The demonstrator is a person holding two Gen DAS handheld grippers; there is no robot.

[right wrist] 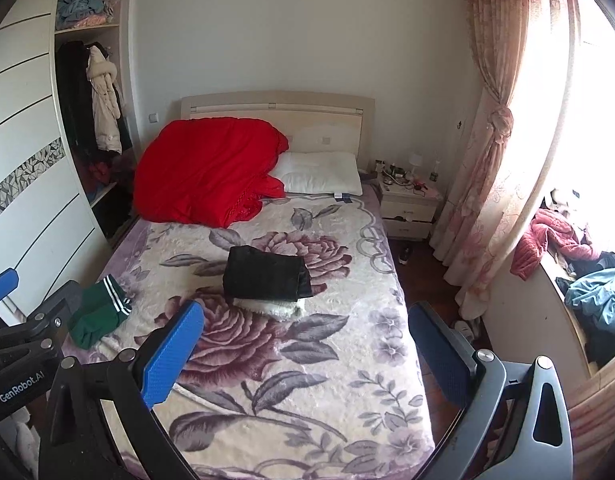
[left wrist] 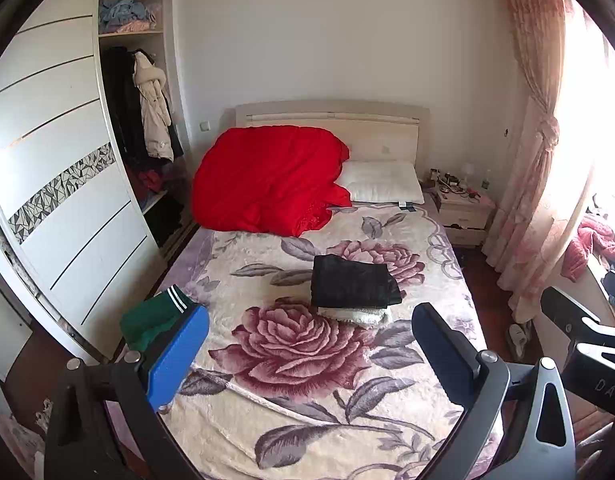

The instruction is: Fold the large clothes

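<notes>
Both wrist views are looking down the length of a bed (left wrist: 307,420) covered by a cream blanket with large dark-pink roses. The left tongs (left wrist: 307,356) are hanging over the near end of the bed at the bottom of the left view, jaws standing wide apart and gripping nothing; the right tongs (right wrist: 307,354) are doing the same at the bottom of the right view, also spread wide and empty. Part of the right tongs is showing at the right edge of the left view, and part of the left tongs at the left edge of the right view. In the middle of each frame a folded black garment (left wrist: 353,282) is lying on top of a folded white garment (left wrist: 357,315), whose edge is peeking out below it; the stack is resting on the blanket, well apart from both tongs. A crumpled green garment (right wrist: 97,318) with white stripes at its cuff is lying near the bed's left edge, at lower left of both frames, not touched by either tongs. Toward the headboard a red quilt (left wrist: 267,184) is piled at centre left, overlapping a white pillow (left wrist: 381,187) to its right. An open wardrobe (left wrist: 139,120) with hanging coats is filling the upper left, a nightstand (right wrist: 409,210) is standing right of the pillow, and pink curtains (right wrist: 491,140) are hanging at the right by a bright window.
</notes>
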